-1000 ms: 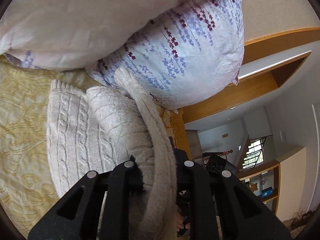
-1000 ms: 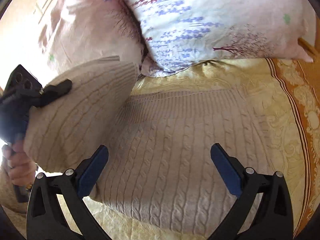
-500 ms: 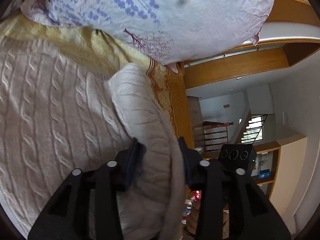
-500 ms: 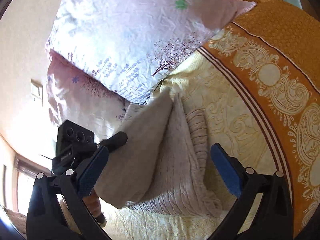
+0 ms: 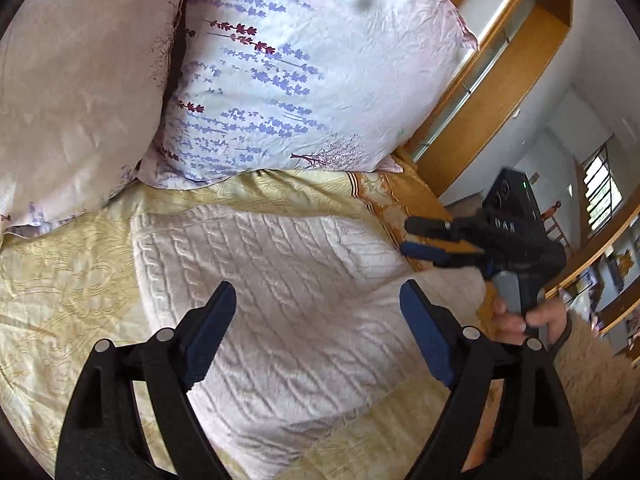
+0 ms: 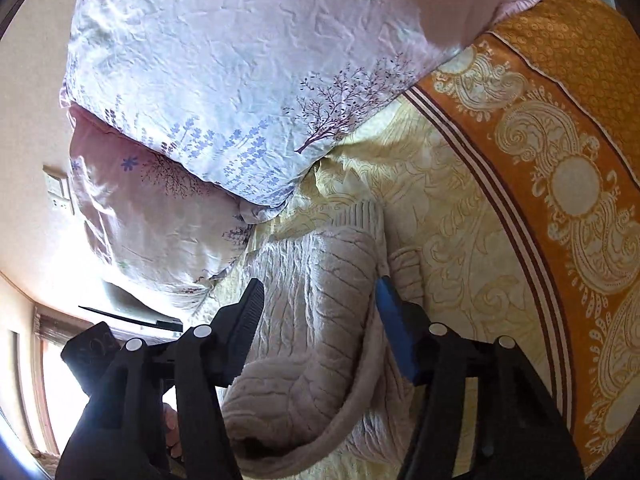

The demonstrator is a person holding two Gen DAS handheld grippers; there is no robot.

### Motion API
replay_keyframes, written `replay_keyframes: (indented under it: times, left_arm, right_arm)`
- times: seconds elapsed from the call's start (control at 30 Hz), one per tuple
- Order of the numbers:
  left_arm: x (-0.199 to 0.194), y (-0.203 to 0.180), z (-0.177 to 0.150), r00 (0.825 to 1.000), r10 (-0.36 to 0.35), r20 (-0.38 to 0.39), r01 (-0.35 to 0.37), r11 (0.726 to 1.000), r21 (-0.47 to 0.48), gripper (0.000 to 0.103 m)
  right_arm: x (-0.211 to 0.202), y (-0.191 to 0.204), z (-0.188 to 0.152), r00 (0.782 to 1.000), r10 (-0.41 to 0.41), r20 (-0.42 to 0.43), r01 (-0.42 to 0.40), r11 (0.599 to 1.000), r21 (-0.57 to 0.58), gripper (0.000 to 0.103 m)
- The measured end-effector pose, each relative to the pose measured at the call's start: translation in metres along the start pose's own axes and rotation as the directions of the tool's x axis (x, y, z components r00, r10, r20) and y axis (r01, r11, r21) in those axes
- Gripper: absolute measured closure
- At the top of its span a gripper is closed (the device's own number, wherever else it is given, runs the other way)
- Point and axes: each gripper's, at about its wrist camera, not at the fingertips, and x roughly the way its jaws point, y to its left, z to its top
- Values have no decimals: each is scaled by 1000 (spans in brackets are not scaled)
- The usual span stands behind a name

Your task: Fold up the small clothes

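The left hand-held gripper (image 5: 316, 334) is hovering wide open over the sweater (image 5: 288, 292), which is lying on the bed (image 5: 60, 280); pillows (image 5: 312, 64) at twelve o'clock.

Cream cable-knit sweater (image 5: 304, 300), folded on bedspread (image 5: 60, 280)

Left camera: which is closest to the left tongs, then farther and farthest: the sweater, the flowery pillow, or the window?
1. Sweater: right under the open left tongs.
2. Flowery pillow: behind the sweater, at the bed's head.
3. Window: far right, across the room.
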Motion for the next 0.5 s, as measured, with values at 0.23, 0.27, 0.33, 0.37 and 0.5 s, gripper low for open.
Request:
replay_keyframes:
  times: [0.23,0.27,0.33,0.37,0.5]
  left_arm:
    - [9,-11,-21,995,58,-82,-51,995,88,16]
    - [11,-12,-22,995,58,-85,-50,995,89,16]
    - [12,-15,-21,995,55,-85,-47,994,96,14]
    - [13,-15,-21,995,55,-86,-47,994,98,14]
    - [18,-18,-25,994,43,-97,-33,994,104,14]
  right_arm:
    - [34,15,4,985,-160,-65,150,979,-136,93]
    - [30,20,5,986,-162,-37,155,975,-158,94]
    - [18,31,8,988,-152,27,154,968,-196,94]
    - [12,36,10,988,-147,55,155,965,-211,94]
    - [-5,54,15,979,-155,133,186,943,-275,94]
